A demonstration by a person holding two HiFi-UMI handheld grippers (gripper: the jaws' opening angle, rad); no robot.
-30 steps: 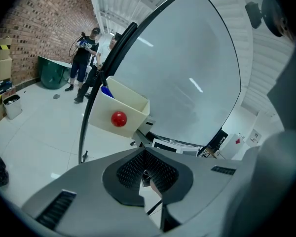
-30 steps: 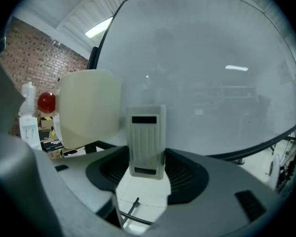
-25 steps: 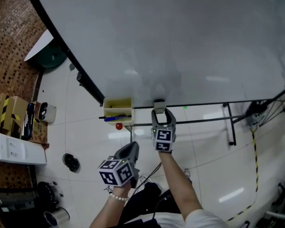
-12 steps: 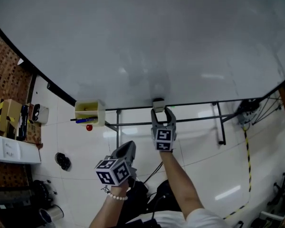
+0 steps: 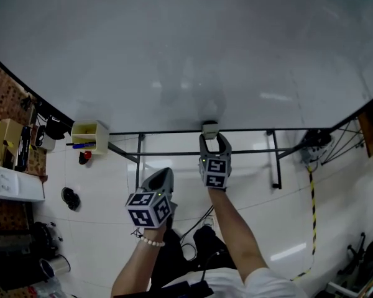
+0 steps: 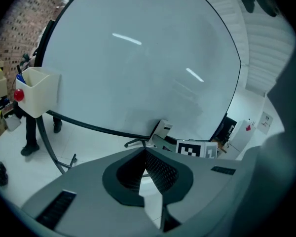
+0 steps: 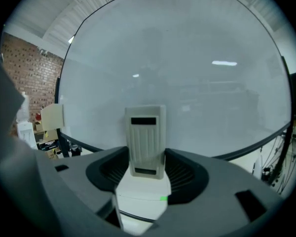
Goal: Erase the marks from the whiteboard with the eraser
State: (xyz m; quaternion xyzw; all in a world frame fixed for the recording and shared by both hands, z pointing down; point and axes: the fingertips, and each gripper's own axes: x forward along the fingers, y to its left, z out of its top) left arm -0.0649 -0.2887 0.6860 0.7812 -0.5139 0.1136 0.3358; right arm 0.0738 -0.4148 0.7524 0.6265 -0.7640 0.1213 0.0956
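Cream box (image 5: 90, 135) hangs at the whiteboard's (image 5: 186, 48) lower left edge, with a blue marker (image 5: 81, 145) sticking out and a red knob (image 5: 85, 156) beside it. Box walls hide the rest of its contents. My right hand-held gripper (image 5: 210, 138) pinches the eraser (image 5: 209, 129) at the board's bottom edge. Can't confirm pad contact. My left hand-held gripper (image 5: 160, 180) is pressed together, empty, low and off the board. There's a faint grey smear above the eraser, hard to make out.

The place looks like a workshop or a lab room, with a big whiteboard (image 5: 186, 54) on a metal stand (image 5: 274, 163), a glossy white tile floor (image 5: 99, 228), a brick wall (image 6: 24, 23) and taped boxes (image 5: 0, 135) stacked beside it.
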